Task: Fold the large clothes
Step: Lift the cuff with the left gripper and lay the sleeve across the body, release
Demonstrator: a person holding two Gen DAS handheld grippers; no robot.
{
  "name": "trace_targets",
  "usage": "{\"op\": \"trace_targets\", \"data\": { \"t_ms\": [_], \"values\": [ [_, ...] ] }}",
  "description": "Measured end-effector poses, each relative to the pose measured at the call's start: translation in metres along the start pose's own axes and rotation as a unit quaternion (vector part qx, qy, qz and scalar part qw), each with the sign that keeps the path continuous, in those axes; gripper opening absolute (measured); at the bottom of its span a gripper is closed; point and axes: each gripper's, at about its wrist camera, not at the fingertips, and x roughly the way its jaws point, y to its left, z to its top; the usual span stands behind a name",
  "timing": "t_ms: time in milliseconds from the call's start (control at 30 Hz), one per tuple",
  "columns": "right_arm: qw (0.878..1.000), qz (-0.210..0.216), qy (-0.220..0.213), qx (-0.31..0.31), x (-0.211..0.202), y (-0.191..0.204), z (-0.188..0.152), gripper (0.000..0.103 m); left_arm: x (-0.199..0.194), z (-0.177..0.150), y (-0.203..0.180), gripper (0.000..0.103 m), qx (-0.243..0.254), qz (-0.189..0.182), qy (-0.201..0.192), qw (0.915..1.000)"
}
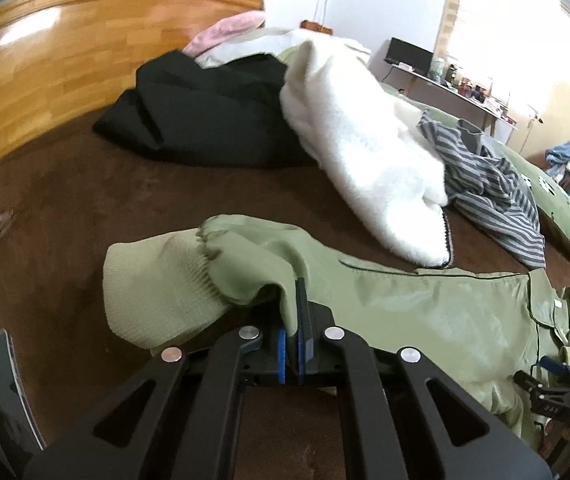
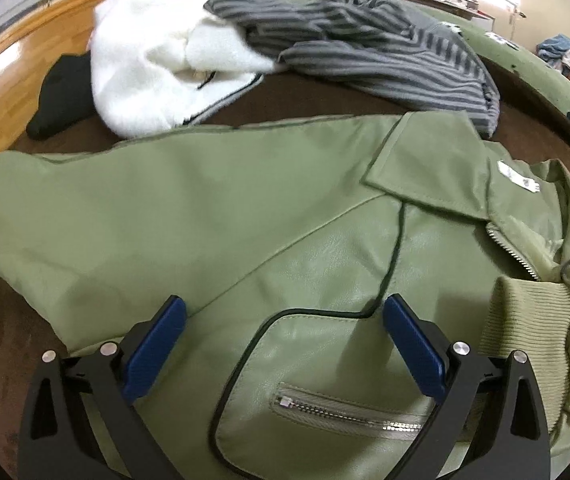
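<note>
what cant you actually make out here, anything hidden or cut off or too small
- Left gripper: pads shut on the green jacket sleeve; the cloth hides how much is pinched.
- Jacket's far sleeve: cut off by the right wrist view's right edge, only its ribbed cuff shows.
- Jacket label: too small to read.
- Black garment: partly behind the white fleece, type unclear.
- Desk items: small, washed out by window glare.

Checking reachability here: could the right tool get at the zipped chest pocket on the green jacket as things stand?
Probably yes. The right tool is open, holds nothing, and sits straddling the pocket on the green jacket, with nothing lying over it.
</note>
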Motion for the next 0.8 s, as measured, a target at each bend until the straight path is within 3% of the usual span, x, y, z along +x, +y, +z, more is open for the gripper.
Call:
{"op": "trace_targets", "data": {
  "t_ms": [233, 400, 633, 800],
  "values": [
    [0.999, -0.025, -0.032, -0.026, -0.044, -0.019, 0.007, 0.097, -0.041, 0.028, -0.046, 0.006, 0.063, -0.009, -0.053, 0.9966],
    [0.998, -0.053, -0.039, -0.024, -0.077, -0.052, -0.002, 0.097, -0.085, 0.052, -0.101, 0.006, 0.115, -0.043, -0.101, 0.9874],
    [0.995, -0.094, -0.027, 0.029, -0.12, -0.126, -0.025, 0.097, -0.146, 0.068, -0.204, 0.006, 0.205, -0.101, -0.147, 0.9623],
    [0.991, -0.118, -0.028, 0.057, -0.146, -0.172, -0.044, 0.097, -0.167, 0.05, -0.276, 0.006, 0.269, -0.149, -0.16, 0.9379]
  ]
}}
